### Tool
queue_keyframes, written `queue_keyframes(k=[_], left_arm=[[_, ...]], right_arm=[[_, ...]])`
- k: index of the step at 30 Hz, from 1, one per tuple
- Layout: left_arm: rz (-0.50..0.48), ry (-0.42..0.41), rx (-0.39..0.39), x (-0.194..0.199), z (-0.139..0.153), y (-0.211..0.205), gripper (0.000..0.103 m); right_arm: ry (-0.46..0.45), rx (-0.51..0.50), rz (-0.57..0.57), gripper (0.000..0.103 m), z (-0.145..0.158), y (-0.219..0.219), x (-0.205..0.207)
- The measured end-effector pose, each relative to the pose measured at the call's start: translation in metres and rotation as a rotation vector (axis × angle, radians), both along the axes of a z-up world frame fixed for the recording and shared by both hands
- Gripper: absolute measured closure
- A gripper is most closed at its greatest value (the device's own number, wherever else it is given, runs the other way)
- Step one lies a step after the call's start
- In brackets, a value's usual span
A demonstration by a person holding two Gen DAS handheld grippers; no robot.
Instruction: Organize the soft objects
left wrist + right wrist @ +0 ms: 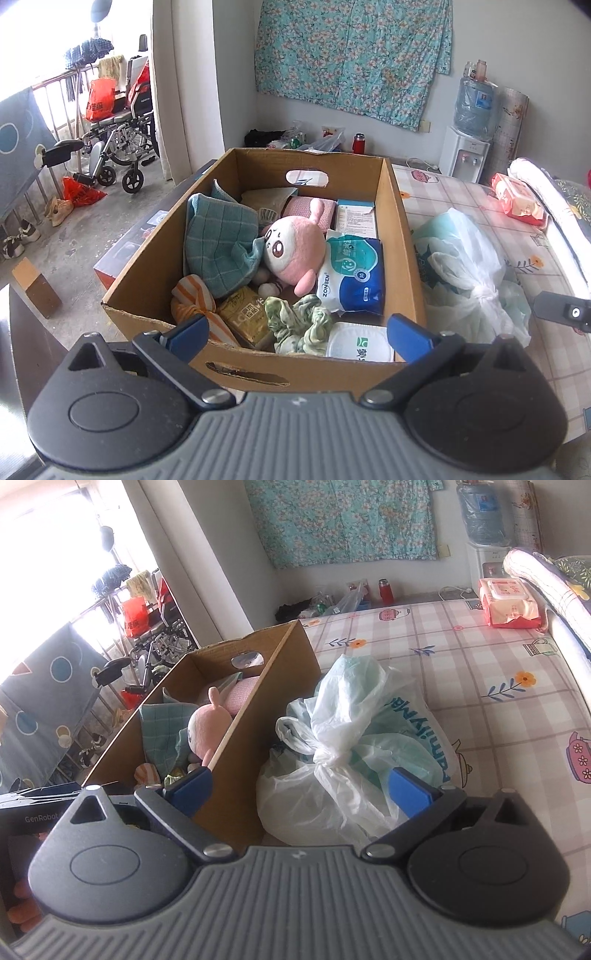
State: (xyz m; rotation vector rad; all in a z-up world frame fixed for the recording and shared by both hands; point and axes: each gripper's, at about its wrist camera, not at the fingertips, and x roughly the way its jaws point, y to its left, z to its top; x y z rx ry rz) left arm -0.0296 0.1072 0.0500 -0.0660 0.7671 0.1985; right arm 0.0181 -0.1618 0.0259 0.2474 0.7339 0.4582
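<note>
Left wrist view: the pink plush toy (pixel 286 247) lies in the middle of the cardboard box (pixel 400 236), among a teal cloth (pixel 218 240) and a wipes pack (pixel 352 277), straight ahead of the left gripper (pixel 297 332), whose jaws gape wide and empty. The right gripper (pixel 299 790), equally spread and empty, faces the knotted plastic bag (pixel 343 746) on the bed (pixel 480 672) just beside the box, so the left hand looks nearer the toy.

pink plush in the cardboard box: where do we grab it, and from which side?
Judging by its pose, take the pink plush across its round head, coming from above through the open top of the cardboard box. The head lies uppermost and exposed; its lower body is tucked among the teal checked cloth and the tissue pack. The left gripper, jaws open and empty, already faces into the box.
</note>
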Motion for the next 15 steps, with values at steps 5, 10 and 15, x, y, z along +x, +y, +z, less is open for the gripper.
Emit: queue_keyframes(k=[5,10,15], left_arm=[[0.014,-0.002,-0.061,-0.0016,-0.0035,0.0063,0.0],[0.054,0.019,-0.027,-0.0011,-0.0078,0.0088,0.0],[0.053,0.032,0.014,-0.0011,-0.01,0.0072,0.0]], right_arm=[[-0.003,-0.023,-0.004,0.001,-0.0002,-0.0005,-0.0065],[0.015,-0.035,-0.021,0.001,-0.0015,0.0002,-0.0076],[0.031,-0.056,-0.027,0.001,-0.0053,0.0047,-0.007]])
